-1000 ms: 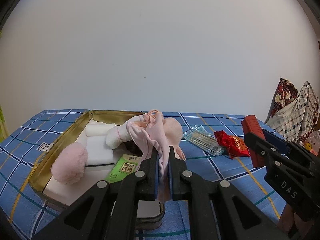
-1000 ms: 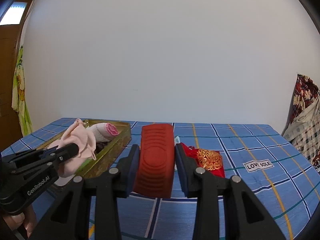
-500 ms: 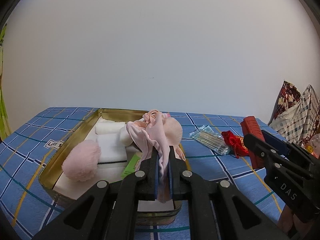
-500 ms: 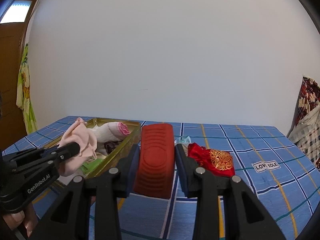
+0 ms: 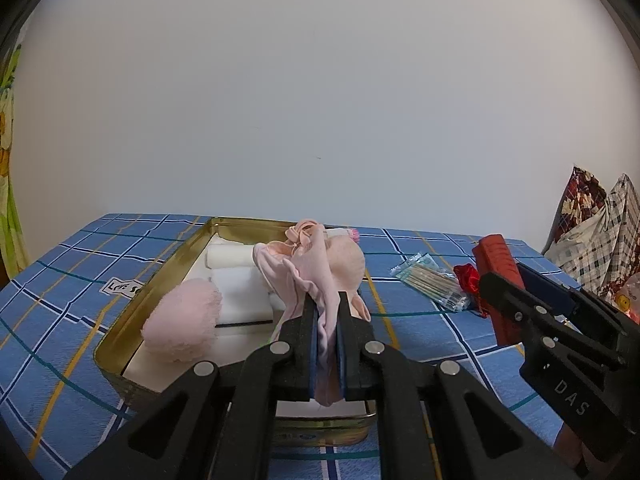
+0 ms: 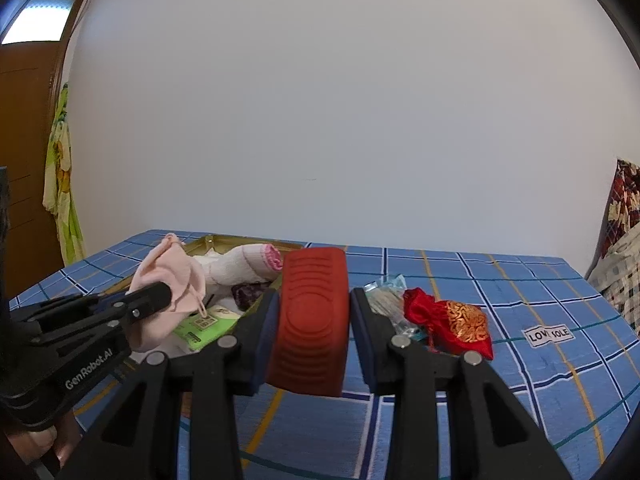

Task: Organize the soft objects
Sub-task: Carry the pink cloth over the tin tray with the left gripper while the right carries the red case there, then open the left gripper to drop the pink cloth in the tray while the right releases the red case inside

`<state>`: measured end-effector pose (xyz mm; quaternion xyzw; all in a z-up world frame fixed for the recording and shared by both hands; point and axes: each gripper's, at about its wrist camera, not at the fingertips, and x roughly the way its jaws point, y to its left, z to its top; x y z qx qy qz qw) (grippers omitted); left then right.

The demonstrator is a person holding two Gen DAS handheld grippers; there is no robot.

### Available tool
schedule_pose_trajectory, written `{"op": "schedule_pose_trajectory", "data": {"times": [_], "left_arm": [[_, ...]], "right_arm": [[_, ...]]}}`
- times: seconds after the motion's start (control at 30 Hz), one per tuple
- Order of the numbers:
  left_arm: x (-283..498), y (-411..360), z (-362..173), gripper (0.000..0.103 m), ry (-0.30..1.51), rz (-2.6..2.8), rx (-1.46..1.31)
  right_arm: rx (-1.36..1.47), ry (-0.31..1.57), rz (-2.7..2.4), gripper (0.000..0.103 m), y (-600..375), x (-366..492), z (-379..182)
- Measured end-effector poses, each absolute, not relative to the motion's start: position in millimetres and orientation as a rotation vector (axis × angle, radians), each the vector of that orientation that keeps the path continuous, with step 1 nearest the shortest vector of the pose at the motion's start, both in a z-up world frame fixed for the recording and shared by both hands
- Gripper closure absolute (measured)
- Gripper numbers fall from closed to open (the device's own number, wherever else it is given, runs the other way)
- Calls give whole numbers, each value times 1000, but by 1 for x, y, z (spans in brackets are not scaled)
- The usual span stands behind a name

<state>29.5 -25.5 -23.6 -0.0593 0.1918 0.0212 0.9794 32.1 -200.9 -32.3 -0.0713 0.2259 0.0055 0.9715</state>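
1. Green packet (image 6: 202,326) in gold tin (image 5: 120,322): mostly covered by pink cloth (image 5: 316,280), print too small to read.
2. Dark item (image 6: 246,294) in tin: mostly hidden, unidentifiable.
3. Plaid fabric (image 5: 600,232) cut by right frame edge.
4. Hand (image 6: 36,446) lower left: only a sliver visible.

Both wrist views look forward, slightly downward, low and close over the blue checked bedspread (image 5: 72,280). Both share the gold tin (image 5: 120,332) and the white wall (image 6: 340,120).
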Motion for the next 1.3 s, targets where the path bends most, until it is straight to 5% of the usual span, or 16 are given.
{"op": "schedule_pose_trajectory", "data": {"times": [1.3], "left_arm": [[5,-12,-14,95,386,99,-160]], "right_arm": [[-156,480,104,67,-160,35,-36]]}}
